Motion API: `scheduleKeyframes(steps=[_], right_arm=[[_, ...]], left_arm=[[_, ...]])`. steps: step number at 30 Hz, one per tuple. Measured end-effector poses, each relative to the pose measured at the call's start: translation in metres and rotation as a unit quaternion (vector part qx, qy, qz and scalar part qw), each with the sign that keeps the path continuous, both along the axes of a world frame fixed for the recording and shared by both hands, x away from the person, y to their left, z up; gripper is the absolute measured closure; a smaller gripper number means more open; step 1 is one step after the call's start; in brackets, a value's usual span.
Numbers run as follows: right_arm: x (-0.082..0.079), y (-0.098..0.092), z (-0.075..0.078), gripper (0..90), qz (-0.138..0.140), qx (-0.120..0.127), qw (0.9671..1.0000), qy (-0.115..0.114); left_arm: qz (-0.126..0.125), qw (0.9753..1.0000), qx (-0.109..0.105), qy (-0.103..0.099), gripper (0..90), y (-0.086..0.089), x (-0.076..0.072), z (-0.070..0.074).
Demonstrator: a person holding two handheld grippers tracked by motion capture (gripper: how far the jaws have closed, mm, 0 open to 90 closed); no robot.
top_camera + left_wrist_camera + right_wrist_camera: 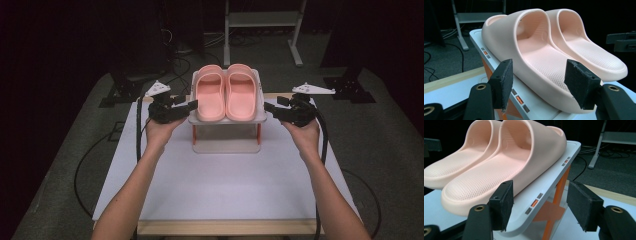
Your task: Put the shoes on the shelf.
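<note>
Between both open claws [187, 107], slippers [226, 93]

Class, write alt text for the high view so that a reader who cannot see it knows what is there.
A pair of pink slippers sits side by side on a small white rack with orange legs, standing on a white table. A person's two forearms reach in from below, the left gripper and the right gripper held open at the rack's left and right edges.
</note>
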State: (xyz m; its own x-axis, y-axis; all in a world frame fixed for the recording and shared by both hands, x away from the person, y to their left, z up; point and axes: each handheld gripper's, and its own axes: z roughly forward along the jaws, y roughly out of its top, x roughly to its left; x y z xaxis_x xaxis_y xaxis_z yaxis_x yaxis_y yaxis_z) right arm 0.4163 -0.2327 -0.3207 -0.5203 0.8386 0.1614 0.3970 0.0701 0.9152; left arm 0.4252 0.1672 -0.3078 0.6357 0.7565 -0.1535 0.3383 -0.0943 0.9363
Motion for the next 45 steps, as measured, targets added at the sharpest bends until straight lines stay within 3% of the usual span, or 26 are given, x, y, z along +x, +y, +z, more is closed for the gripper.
scheduleKeyframes(steps=[8, 25, 31, 45], right_arm=[[-0.006, -0.007, -0.007, 36.1, -0.003, 0.002, 1.0, 0.009], [-0.026, -0.013, -0.02, 35.2, -0.001, -0.004, 1.0, -0.002], [-0.032, -0.017, -0.024, 34.6, -0.002, -0.001, 1.0, -0.006], [-0.045, -0.021, -0.035, 33.1, -0.001, 0.0, 0.9999, -0.011]], left_arm=[[0.0, 1.0, -0.002, -0.001, 37.3, 0.005, -0.007, -0.003], [0.012, 0.9999, -0.008, -0.005, 33.2, 0.017, -0.021, -0.012], [0.012, 0.9998, -0.013, 0.005, 31.4, 0.021, -0.025, -0.017], [0.018, 0.9997, -0.012, 0.008, 30.1, 0.027, -0.033, -0.029]])
